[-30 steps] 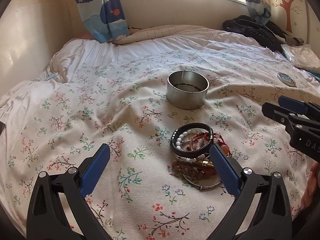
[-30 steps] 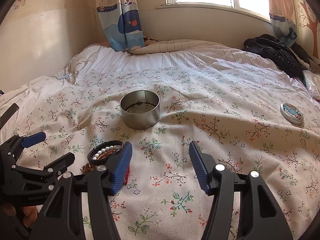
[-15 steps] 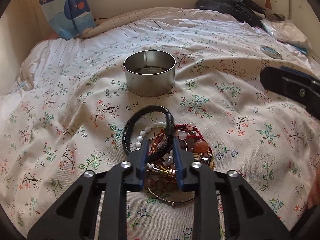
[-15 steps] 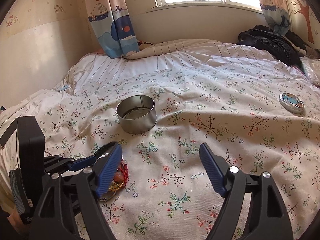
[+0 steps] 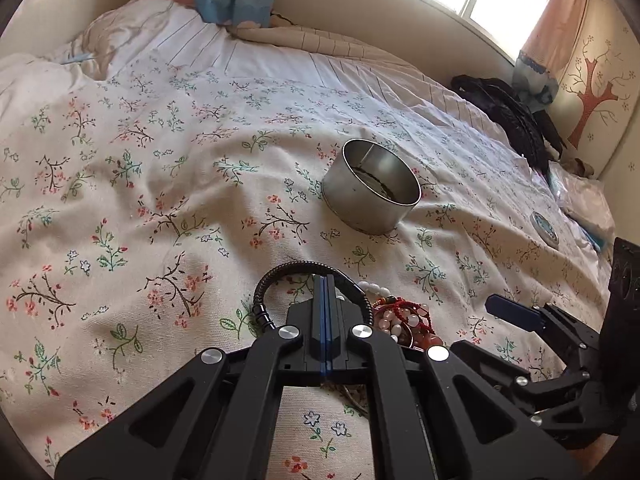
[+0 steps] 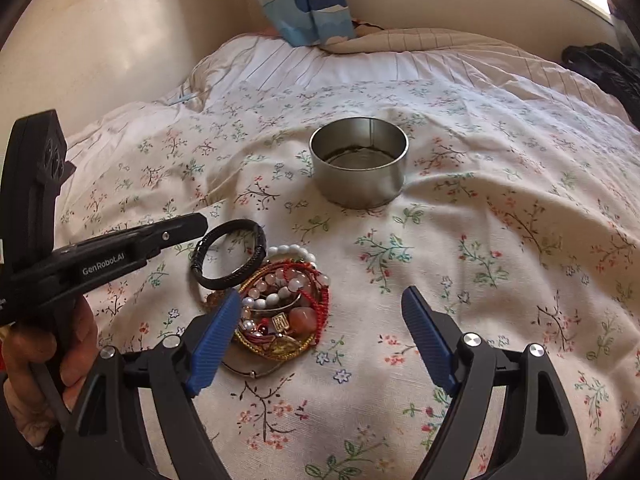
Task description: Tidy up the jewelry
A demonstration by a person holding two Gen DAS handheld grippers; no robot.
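Note:
A heap of beaded and red-cord bracelets [image 6: 280, 308] lies on the floral bedspread, also seen in the left wrist view [image 5: 404, 320]. A black braided bracelet [image 6: 230, 278] lies flat at its far-left edge. My left gripper [image 5: 325, 280] is shut, its tip over the black bracelet's [image 5: 276, 272] ring, and no grip on it shows. From the right wrist view the left gripper [image 6: 198, 225] hangs just beside that ring. My right gripper [image 6: 320, 294] is open, its left pad over the heap's near edge. A round steel tin [image 6: 360, 188] stands beyond, open-topped [image 5: 360, 208].
A small round lid [image 5: 544, 226] lies to the right of the tin. Black clothing [image 5: 512, 120] is heaped at the bed's far right, near a plastic bag [image 5: 584, 196]. A hand [image 6: 36, 360] holds the left gripper's handle. Wall and curtain bound the bed's far side.
The left gripper's jaws went from wide open to shut while it moved in over the heap and rolled. The right gripper spread wider and swung left toward the bracelets.

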